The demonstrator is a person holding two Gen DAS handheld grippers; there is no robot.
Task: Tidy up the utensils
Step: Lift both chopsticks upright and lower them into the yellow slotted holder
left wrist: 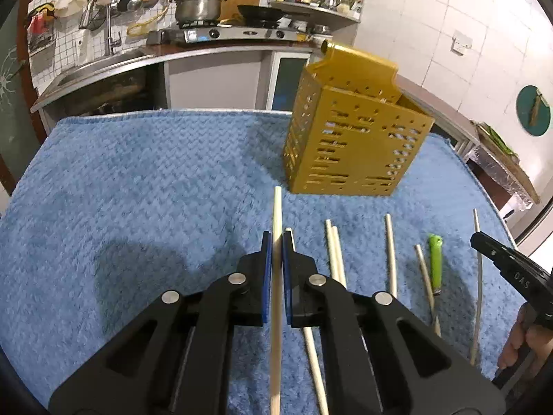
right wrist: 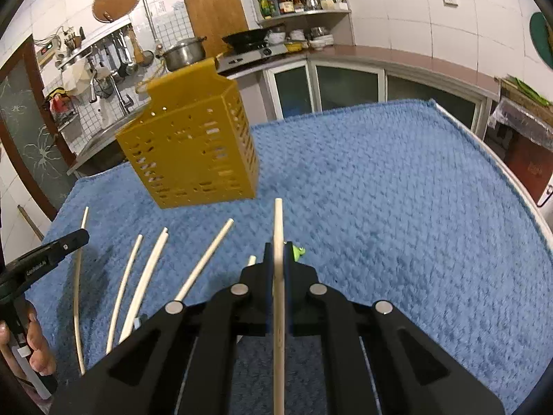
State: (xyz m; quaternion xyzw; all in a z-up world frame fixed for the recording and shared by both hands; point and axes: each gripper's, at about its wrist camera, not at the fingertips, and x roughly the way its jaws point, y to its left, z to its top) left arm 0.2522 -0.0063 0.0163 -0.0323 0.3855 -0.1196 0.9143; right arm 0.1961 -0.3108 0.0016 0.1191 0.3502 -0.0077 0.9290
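My left gripper (left wrist: pixel 276 242) is shut on a pale chopstick (left wrist: pixel 277 214) that points forward above the blue towel (left wrist: pixel 138 190). My right gripper (right wrist: pixel 278 250) is shut on another pale chopstick (right wrist: pixel 278 221). A yellow perforated utensil holder (left wrist: pixel 349 138) stands ahead of the left gripper and shows in the right wrist view (right wrist: pixel 193 152) to the front left. Several loose chopsticks (left wrist: pixel 390 252) lie on the towel between the grippers, also in the right wrist view (right wrist: pixel 148 269). A green-handled utensil (left wrist: pixel 435 259) lies among them; its green tip (right wrist: pixel 299 251) peeks beside the right fingers.
The towel covers a table whose right edge (right wrist: pixel 501 169) curves away. Behind are a kitchen counter with a stove (left wrist: pixel 228 33), a steel pot (left wrist: pixel 197 7) and a sink (left wrist: pixel 103 65). The other hand's gripper shows at the right edge (left wrist: pixel 508 266) and, in the right wrist view, at the left edge (right wrist: pixel 45 259).
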